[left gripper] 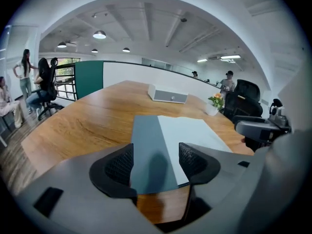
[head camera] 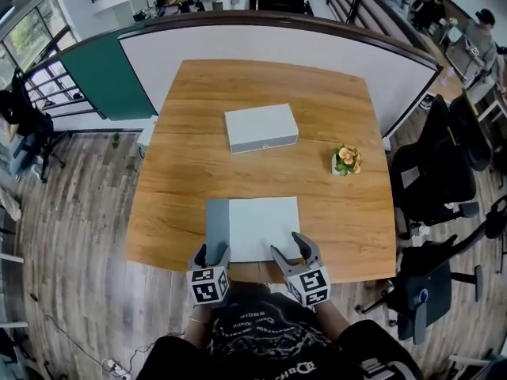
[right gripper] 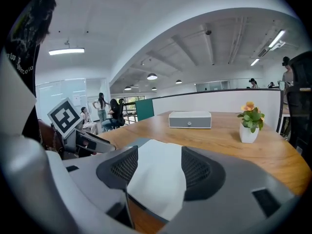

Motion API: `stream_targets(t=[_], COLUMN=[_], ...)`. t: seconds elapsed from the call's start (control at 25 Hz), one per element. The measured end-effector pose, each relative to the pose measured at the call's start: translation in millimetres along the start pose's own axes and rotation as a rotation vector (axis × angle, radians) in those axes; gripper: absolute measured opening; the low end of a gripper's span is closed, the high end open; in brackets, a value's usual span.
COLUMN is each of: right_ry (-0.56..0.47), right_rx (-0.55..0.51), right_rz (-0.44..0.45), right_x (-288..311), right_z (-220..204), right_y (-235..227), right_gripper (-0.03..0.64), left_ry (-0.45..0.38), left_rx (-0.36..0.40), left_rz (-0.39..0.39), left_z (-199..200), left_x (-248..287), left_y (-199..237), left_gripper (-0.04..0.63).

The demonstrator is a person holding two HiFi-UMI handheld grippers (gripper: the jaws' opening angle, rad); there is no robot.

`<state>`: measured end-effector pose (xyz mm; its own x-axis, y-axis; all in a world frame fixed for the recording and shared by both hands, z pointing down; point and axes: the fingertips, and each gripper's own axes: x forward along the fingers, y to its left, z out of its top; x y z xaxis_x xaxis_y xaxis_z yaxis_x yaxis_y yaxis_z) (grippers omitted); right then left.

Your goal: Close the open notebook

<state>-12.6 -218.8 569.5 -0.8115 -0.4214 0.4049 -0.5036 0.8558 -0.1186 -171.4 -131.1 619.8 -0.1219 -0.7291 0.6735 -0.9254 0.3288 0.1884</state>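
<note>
The open notebook (head camera: 261,228) lies flat near the front edge of the wooden table (head camera: 333,212), its grey-blue cover (head camera: 217,228) showing as a strip left of the white page. My left gripper (head camera: 212,253) stands open at the notebook's near left corner. In the left gripper view its pads (left gripper: 119,165) flank the grey strip (left gripper: 148,150) without pressing on it. My right gripper (head camera: 288,244) is open at the near right corner. In the right gripper view the white page (right gripper: 158,179) lies between its jaws and neither pad touches it.
A white flat box (head camera: 261,127) sits in the middle of the table and a small potted flower (head camera: 346,160) stands to the right. Black office chairs (head camera: 432,172) stand right of the table. A white and green partition (head camera: 103,74) curves round its far side.
</note>
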Motion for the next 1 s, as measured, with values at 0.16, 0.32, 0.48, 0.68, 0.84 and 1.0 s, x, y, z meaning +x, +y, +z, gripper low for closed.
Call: stream_targets(t=[0.16,0.32,0.48,0.68,0.84,1.0], right_ry=[0.031,0.05,0.056,0.064,0.072,0.081], right_rx=[0.002,0.017,0.021,0.023,0.023,0.018], right_rz=[0.017,0.018,0.008,0.019,0.027,0.016], right_x=[8,11,15,19,21,22], right_z=[-4,-10,-8,-10,-12,-14], right_y=[7,8,5,9,9,7], right_gripper=[0.264,0.259,0.249,0.241,0.235,0.212], left_ry=[0.117,0.199,0.221,0.256,0.292,0.313], left_rx=[-0.017,-0.011,-0.041,-0.051,-0.07,-0.106], left_rz=[0.071,0.128,0.179,0.17,0.148,0.122], left_z=[-18,-35,-38,-37,-38,-37], left_x=[8,17,18,18,15,14], left_y=[26,35,36,34,31,35], left_gripper=[0.313,0.31,0.304,0.256,0.185,0.115])
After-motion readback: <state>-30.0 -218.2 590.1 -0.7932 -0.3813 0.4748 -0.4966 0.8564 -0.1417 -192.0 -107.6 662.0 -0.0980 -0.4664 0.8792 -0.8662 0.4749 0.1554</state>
